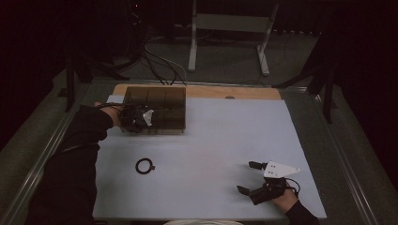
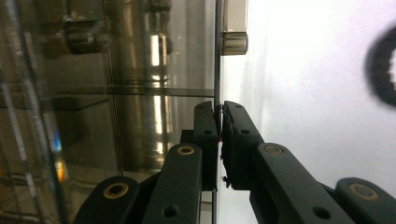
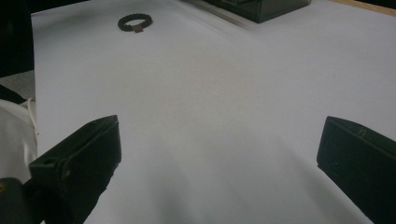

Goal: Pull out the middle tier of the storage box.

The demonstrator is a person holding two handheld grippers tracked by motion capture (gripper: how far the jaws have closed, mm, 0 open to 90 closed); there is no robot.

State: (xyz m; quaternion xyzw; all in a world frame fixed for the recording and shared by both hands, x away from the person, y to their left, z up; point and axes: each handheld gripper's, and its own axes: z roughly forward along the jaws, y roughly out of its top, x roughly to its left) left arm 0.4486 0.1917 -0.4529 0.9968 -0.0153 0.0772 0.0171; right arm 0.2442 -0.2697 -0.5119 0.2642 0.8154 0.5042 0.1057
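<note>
A smoke-tinted clear compartment box point(image 1: 162, 105) stands at the far left of the white mat point(image 1: 211, 140). My left gripper point(image 1: 141, 119) is at the box's front left corner. In the left gripper view, this gripper point(image 2: 219, 109) is shut on a thin clear edge of the box point(image 2: 140, 84). A black beaded ring point(image 1: 144, 166) lies flat on the mat, nearer than the box and apart from both grippers. My right gripper point(image 1: 248, 176) rests open near the front right of the mat. Nothing sits between its wide-apart jaws point(image 3: 219, 135). Far ahead of it lie the ring point(image 3: 135, 22) and the box point(image 3: 261, 7).
The mat lies on a wooden board point(image 1: 234, 91) inside a metal-railed table frame point(image 1: 347, 159). Cables point(image 1: 159, 65) and a grey stand point(image 1: 230, 28) are on the floor beyond. A small metal fitting point(image 2: 233, 42) sits on the box's edge.
</note>
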